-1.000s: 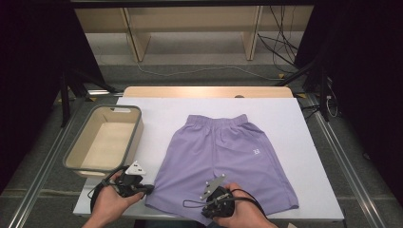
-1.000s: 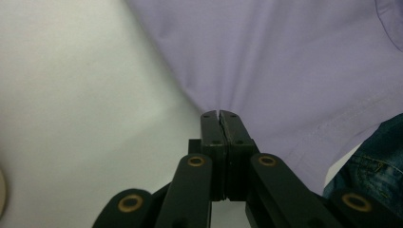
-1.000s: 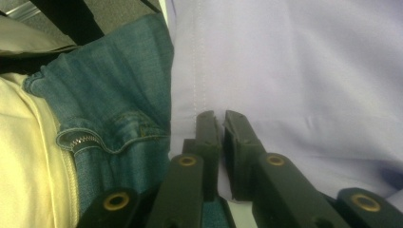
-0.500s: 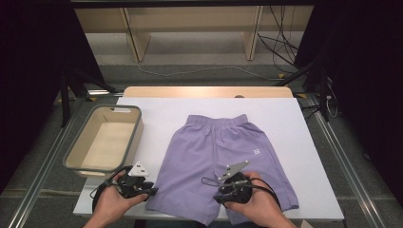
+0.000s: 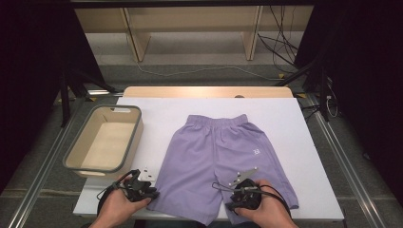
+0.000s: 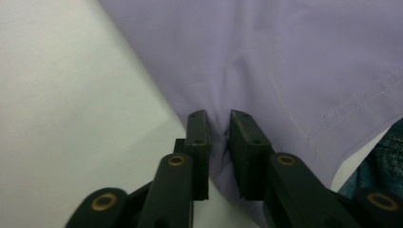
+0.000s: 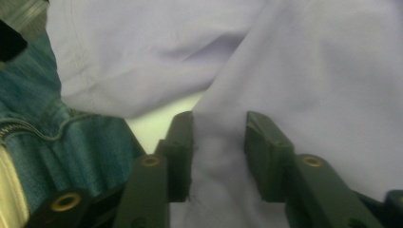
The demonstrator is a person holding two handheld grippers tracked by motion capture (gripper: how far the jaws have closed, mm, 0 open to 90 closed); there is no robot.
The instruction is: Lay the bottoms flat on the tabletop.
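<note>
Lilac fabric shorts (image 5: 223, 164) lie flat on the white table (image 5: 313, 142), small white logo unreadable. Left gripper (image 6: 218, 124) pinches the left leg's outer hem, jaws just closing; bare table beyond. Right gripper (image 7: 219, 124) straddles the right leg's inner hem, closing, not visibly clamped. Its view shows blue denim.

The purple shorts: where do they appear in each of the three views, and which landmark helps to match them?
High view: purple shorts lie flat at the centre of the white table, waistband far.
Left gripper view: upper right; a fold between the fingers.
Right gripper view: top and right, under the fingers.
Shared landmark: the hem edge against the white table.
</note>
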